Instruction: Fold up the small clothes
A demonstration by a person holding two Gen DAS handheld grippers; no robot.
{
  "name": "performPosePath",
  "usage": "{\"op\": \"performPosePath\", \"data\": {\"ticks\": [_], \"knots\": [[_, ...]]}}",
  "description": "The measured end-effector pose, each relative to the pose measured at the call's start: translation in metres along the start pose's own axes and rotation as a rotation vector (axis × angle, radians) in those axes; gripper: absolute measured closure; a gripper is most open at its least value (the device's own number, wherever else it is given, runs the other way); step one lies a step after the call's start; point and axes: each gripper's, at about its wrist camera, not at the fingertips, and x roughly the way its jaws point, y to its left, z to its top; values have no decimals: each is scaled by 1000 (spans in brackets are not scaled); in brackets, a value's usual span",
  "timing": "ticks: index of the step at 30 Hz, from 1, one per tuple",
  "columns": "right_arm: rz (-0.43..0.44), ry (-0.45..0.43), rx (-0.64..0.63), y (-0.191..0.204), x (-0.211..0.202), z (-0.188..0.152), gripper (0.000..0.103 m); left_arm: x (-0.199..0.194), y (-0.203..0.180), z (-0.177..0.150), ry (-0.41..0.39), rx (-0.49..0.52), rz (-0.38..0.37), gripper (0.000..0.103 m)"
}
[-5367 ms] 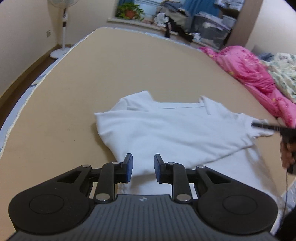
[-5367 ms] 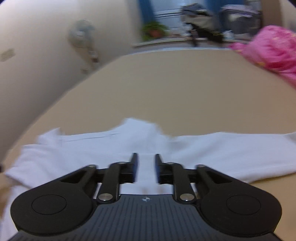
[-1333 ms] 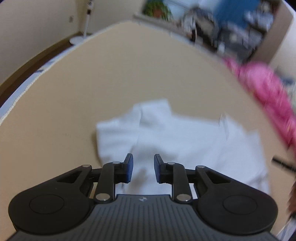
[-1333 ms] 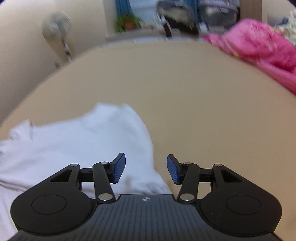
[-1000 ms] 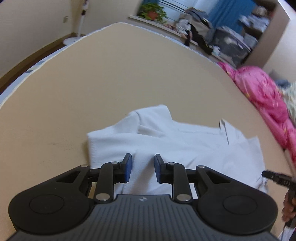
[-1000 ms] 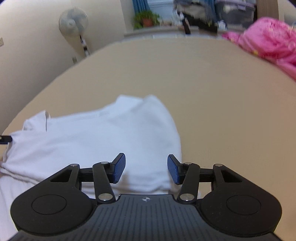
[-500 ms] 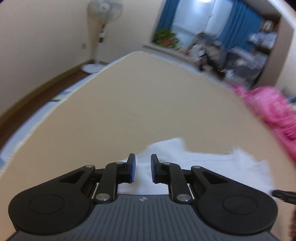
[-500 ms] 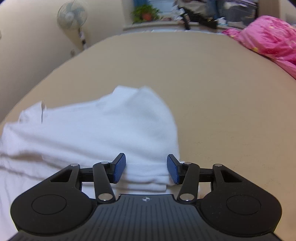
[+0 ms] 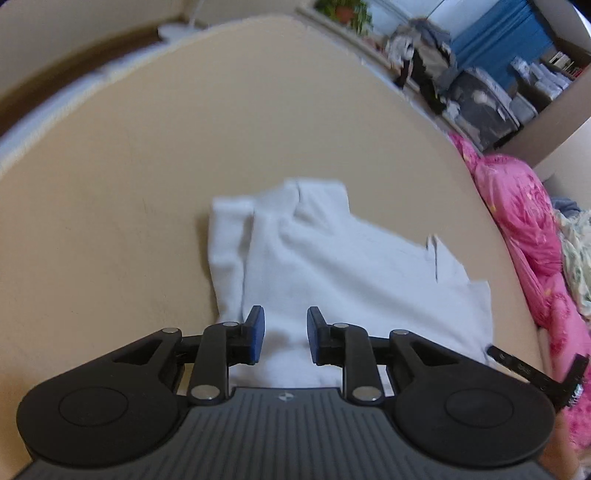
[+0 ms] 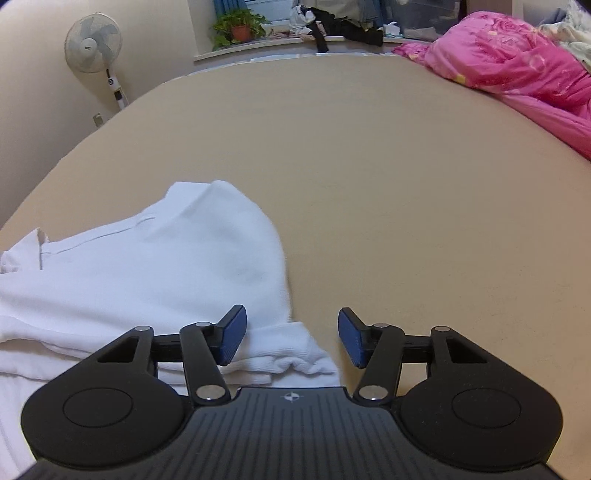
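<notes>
Since half a second ago the left gripper [image 9: 282,334] has tipped back down over the white shirt [image 9: 332,273], which now fills the middle of its view where before only a strip of it showed. Its jaws stand a little apart and are opening; white cloth lies below the gap, but the pads grip nothing. The right gripper [image 10: 288,336] has barely shifted. Its jaws are wider, opening too, and hang empty above the bunched right-hand edge of the shirt [image 10: 147,266].

The shirt lies partly folded on the tan bed [image 9: 184,129], with one sleeve turned in on the left side.

Only the left view shows the folded left edge and the collar flap near the shirt's far right, along with the tip of the other gripper at the lower right and a bit of the person's hand [image 9: 557,450] below it. Only the right view shows the standing fan [image 10: 94,46] against the wall and the crumpled hem by its own fingers. Both views take in the pink quilt [image 10: 517,55] and the potted plant [image 10: 238,29] on the sill.
</notes>
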Motion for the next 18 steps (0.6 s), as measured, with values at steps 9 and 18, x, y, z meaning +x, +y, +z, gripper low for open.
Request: {"op": "performPosePath", "data": {"ticks": [9, 18], "knots": [[-4, -14, -62, 9, -3, -2, 46, 24, 0, 1, 36, -18, 79, 69], [18, -37, -73, 14, -6, -4, 47, 5, -17, -10, -17, 136, 142, 97]]}}
